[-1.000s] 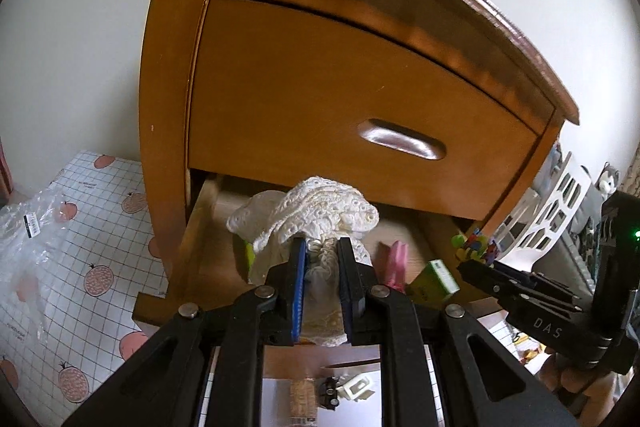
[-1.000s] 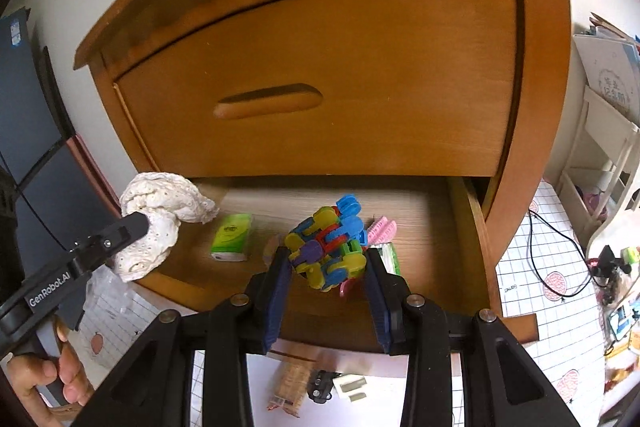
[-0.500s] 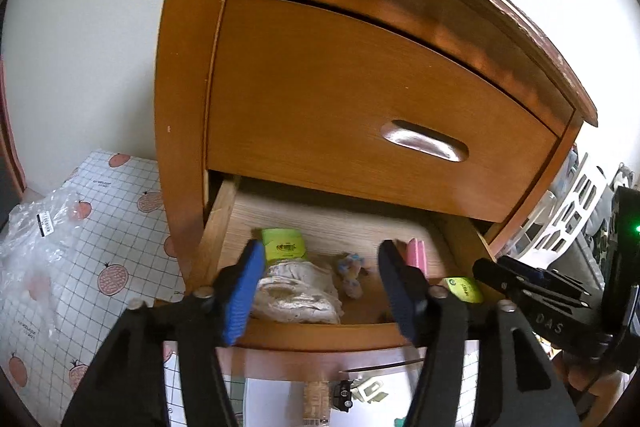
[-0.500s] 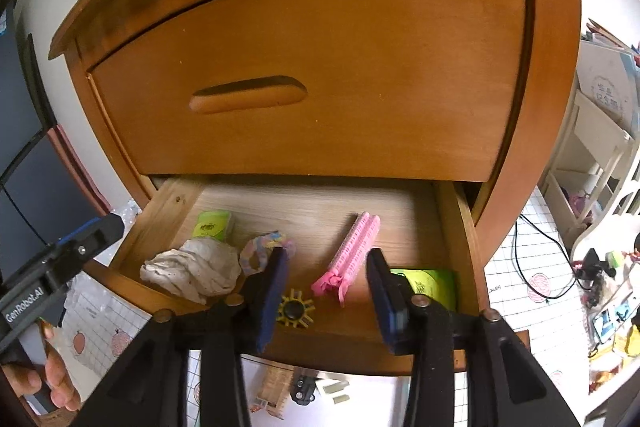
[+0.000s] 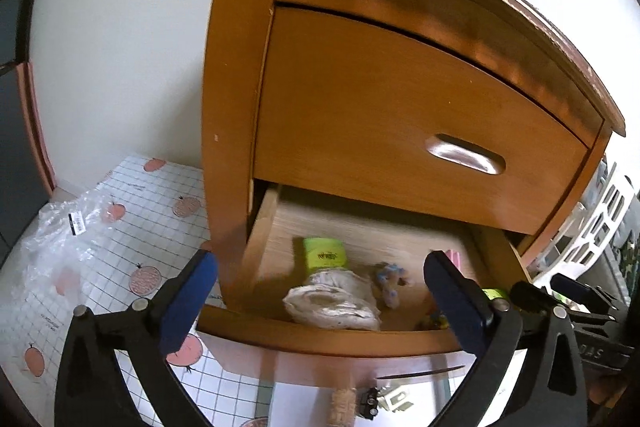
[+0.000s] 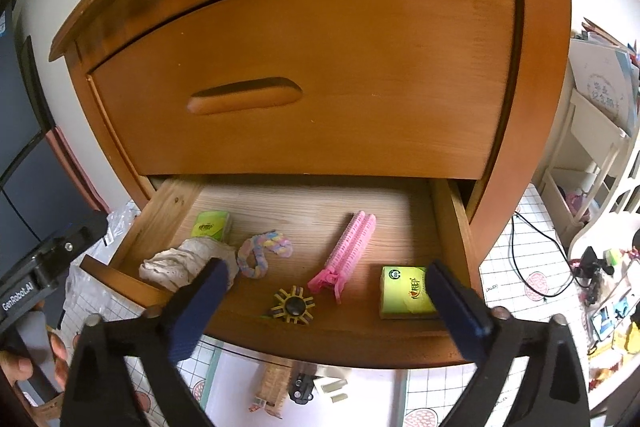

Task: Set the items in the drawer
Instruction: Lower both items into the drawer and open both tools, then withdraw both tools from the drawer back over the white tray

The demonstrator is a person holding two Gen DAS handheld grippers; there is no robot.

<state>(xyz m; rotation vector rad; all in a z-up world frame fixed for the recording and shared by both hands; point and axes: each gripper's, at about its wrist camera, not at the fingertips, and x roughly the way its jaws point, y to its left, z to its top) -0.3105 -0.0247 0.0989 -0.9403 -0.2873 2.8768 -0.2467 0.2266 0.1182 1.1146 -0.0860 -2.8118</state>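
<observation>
Glossy curved wooden nightstand [image 6: 320,67]; its lower drawer [image 6: 312,227] holds crumpled lace cloth [image 6: 180,263] and a ridged pink clip [image 6: 352,247] lying front-to-back. Both my left gripper [image 5: 320,291] and right gripper [image 6: 320,303] spread wide, empty.

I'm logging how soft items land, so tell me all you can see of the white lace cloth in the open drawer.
The white lace cloth looks like cream openwork fabric with eyelet holes, crumpled into a loose heap rather than folded. It lies on the wooden floor of the drawer, in the front left corner close to the front wall. One end reaches the green packet behind it; the pastel hair tie lies at its right edge. No gripper holds it.
</observation>
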